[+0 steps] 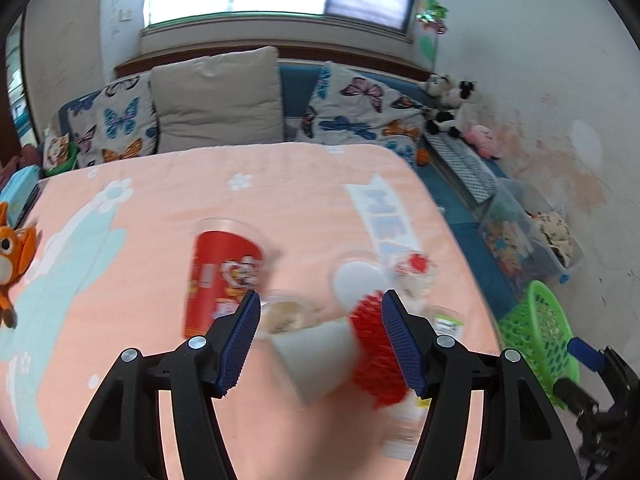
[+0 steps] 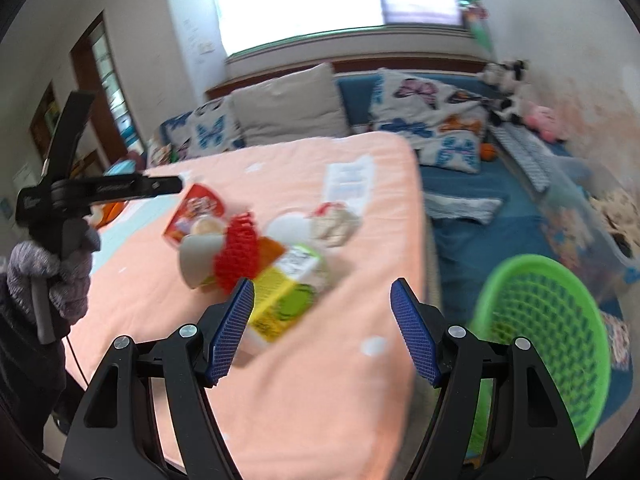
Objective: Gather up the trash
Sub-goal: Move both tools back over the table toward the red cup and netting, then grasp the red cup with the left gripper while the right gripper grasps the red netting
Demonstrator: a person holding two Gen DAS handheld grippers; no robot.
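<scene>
Trash lies in a pile on the pink table: a red cup (image 1: pixel 222 280) on its side, a grey paper cup (image 1: pixel 316 354), a red foam net (image 1: pixel 374 344), a clear lidded cup (image 1: pixel 414 270) and a yellow-green carton (image 2: pixel 286 298). My left gripper (image 1: pixel 320 340) is open just above the grey cup and the net. My right gripper (image 2: pixel 322 328) is open over the table's near right part, with the carton by its left finger. The green mesh basket (image 2: pixel 544 340) stands off the table's right edge. The left tool (image 2: pixel 68 196) shows in the right wrist view.
A sofa with butterfly cushions (image 1: pixel 120 124) and a beige cushion (image 1: pixel 218 100) runs behind the table. Plush toys (image 1: pixel 452 108) sit at the sofa's right end. A clear storage bin (image 1: pixel 528 232) stands by the right wall. An orange owl toy (image 1: pixel 12 256) hangs at the left.
</scene>
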